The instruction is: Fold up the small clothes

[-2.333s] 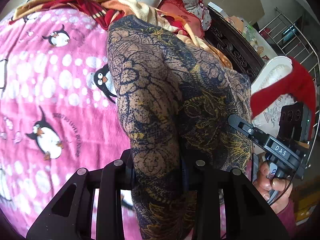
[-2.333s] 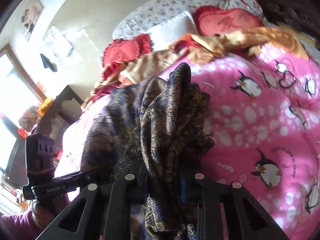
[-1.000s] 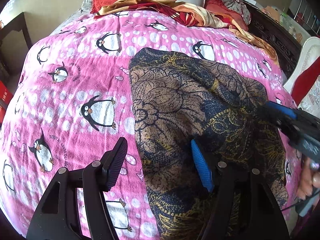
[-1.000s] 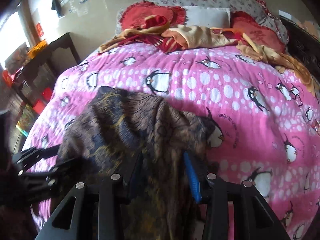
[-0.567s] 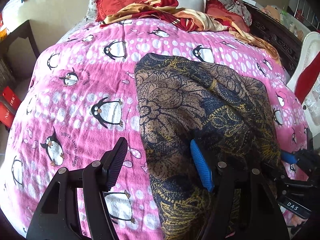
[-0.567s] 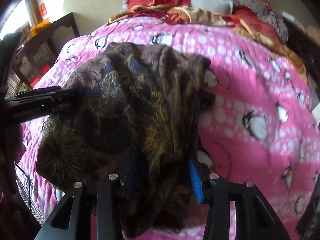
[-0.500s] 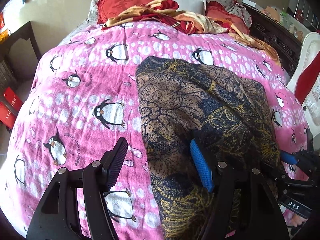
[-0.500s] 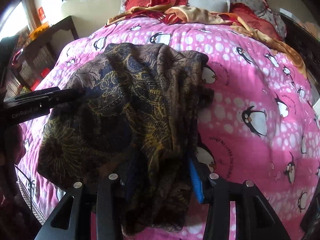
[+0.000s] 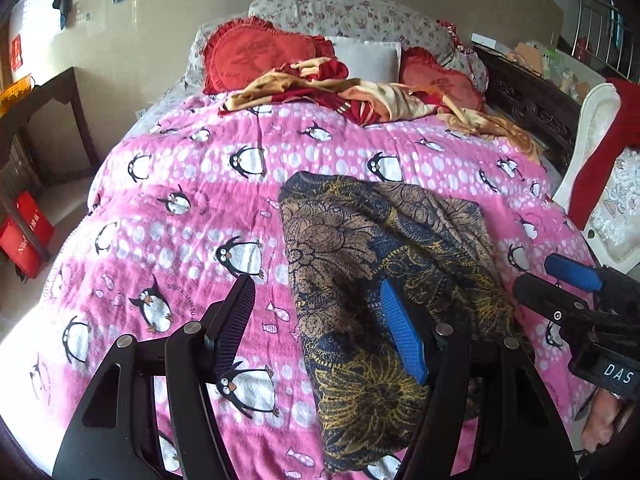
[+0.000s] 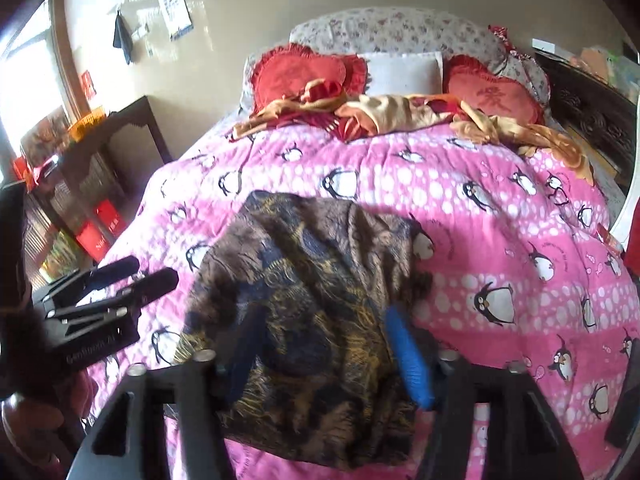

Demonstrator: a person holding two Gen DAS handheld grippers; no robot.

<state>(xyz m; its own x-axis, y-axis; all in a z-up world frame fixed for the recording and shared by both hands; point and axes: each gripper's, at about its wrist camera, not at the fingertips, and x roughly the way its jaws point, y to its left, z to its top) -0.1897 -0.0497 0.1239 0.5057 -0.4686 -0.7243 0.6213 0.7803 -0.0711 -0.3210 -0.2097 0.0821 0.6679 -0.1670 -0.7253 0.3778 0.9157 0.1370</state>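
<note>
Left gripper (image 9: pixel 320 328) spread wide, clear of the patterned garment (image 9: pixel 384 272); right gripper (image 10: pixel 328 356) likewise wide, above the pink penguin blanket (image 10: pixel 500 216).

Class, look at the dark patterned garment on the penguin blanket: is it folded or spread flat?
Folded roughly: the patterned garment lies as a compact, layered bundle on the penguin blanket, edges overlapping rather than spread.

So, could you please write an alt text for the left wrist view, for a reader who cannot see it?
A dark patterned garment lies spread on a pink penguin blanket covering a bed. The left claw is open above the garment's left edge, and the right claw is at the right side. Red heart-shaped pillows and crumpled cloth lie at the head of the bed.
</note>
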